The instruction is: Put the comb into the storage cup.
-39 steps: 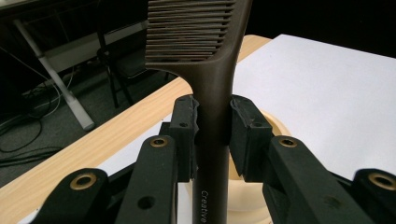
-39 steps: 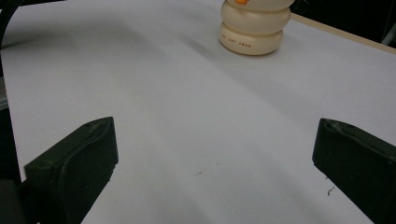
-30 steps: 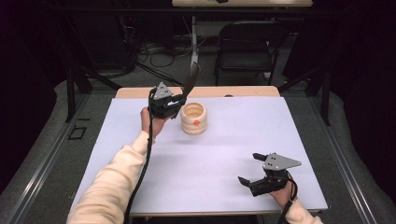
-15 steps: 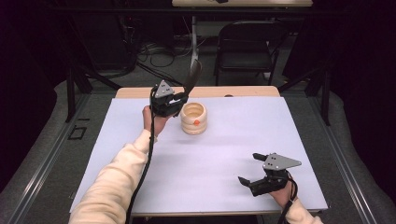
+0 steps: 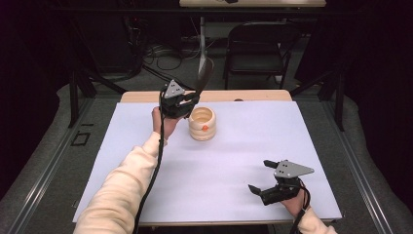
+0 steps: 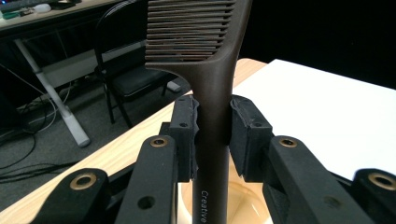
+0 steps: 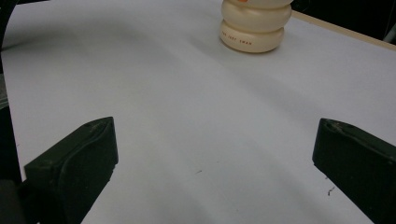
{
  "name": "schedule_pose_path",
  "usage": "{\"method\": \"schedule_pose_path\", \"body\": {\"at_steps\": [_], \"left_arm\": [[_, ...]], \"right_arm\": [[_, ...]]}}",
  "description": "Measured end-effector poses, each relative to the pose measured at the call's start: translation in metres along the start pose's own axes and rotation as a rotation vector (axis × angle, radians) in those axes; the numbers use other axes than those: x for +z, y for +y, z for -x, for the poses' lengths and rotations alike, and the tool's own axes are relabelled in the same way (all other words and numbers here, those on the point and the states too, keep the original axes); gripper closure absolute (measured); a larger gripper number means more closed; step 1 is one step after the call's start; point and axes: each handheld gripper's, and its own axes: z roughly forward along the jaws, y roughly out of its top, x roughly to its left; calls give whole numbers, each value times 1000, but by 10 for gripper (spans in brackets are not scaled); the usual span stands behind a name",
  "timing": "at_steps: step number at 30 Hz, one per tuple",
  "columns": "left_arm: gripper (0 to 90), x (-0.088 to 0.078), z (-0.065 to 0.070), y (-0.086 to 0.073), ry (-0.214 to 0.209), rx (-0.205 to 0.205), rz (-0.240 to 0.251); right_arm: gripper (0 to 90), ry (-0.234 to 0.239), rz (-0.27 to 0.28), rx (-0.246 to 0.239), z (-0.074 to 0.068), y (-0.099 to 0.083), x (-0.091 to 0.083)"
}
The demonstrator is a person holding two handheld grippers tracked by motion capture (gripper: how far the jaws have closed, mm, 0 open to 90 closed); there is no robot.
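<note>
At the left of the high view, a cream sleeve (image 5: 122, 195) runs up from the bottom edge to the left gripper (image 5: 187, 100), which hovers over the far part of the white table (image 5: 146, 161). Its 2 jaws are clamped on the handle of a dark brown comb (image 5: 203, 75). The comb stands nearly upright, teeth end up, tilting a little to the right. In the left gripper view the pads (image 6: 187, 133) press the handle from both sides just below the toothed head of the comb (image 6: 205, 56), and pale lettering shows lower on the handle.

Just right of that gripper stands a cream ribbed cup (image 5: 202, 124) with an orange mark on its side, upright on the table. The lower end of the comb handle lies above the cup's rim; whether it touches the cup I cannot tell.

Far to the right, near the table's near edge, the right gripper (image 5: 257, 178) rests low with its 2 jaws spread wide and nothing between them. In the right gripper view the cup (image 7: 254, 25) sits well beyond the parted jaws, across bare white surface.
</note>
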Motion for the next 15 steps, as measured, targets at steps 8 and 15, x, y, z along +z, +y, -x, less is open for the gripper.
{"method": "schedule_pose_path", "body": {"at_steps": [8,15], "left_arm": [[722,4,0,4,-2,-12,23],[722,10,2,5,-12,-19,33]], "right_arm": [[0,0,0,-2,0,0,0],[0,1,0,-1,0,0,0]]}}
